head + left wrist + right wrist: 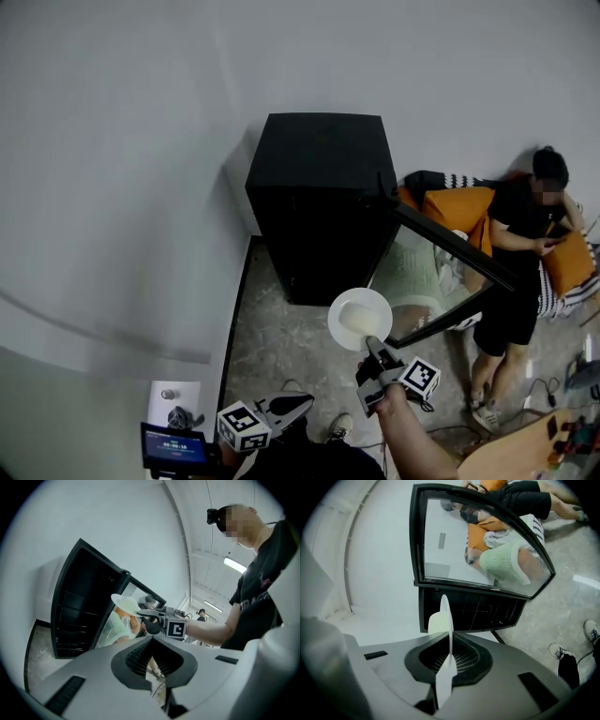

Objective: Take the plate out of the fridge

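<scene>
Plate (pixel 360 317), white and round, is out of the black fridge (pixel 319 197), just in front of it. The right gripper (pixel 373 343) pinches its rim with closed fingers. The left gripper (pixel 298 405), nearer, has its fingers closed on nothing. The fridge door (pixel 448 246) stands open at right. Held by one edge only, the plate could tilt, slip to the floor (pixel 281 347), or knock the door.
</scene>
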`<state>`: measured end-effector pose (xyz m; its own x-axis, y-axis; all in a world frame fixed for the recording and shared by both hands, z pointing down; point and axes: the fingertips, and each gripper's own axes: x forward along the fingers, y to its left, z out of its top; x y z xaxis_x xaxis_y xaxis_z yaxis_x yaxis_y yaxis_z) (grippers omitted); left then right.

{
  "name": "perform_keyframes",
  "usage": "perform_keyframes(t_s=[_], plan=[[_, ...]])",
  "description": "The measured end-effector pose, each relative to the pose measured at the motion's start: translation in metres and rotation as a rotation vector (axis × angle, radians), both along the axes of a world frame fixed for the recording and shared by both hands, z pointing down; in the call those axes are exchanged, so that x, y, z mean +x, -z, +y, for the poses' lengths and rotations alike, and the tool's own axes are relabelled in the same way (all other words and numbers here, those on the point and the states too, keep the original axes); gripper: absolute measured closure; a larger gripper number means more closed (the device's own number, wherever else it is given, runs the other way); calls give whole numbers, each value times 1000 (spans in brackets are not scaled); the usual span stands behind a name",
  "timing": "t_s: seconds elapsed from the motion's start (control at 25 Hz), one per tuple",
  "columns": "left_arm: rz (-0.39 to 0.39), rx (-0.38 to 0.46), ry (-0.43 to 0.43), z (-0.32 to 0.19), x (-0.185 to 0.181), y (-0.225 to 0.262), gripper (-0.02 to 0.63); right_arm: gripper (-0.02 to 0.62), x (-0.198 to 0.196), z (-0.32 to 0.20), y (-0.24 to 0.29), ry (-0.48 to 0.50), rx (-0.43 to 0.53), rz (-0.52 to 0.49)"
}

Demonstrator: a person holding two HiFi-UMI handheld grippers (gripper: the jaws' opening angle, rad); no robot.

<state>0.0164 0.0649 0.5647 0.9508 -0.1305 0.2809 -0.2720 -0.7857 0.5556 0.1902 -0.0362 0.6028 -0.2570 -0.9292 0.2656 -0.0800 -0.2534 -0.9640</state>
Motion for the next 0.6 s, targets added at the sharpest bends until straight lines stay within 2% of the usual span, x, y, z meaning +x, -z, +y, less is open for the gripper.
perform_keyframes(t_s=[0.28, 0.48, 0.6], plan=[[32, 57, -40, 35, 35, 29, 600, 580, 14, 47, 32, -12, 22, 2], [19, 167, -128, 50, 54, 45, 600, 580, 18, 46, 55, -16, 62, 20], [12, 227, -147, 60, 55, 56, 600, 580, 17, 44, 70, -19, 87, 30]])
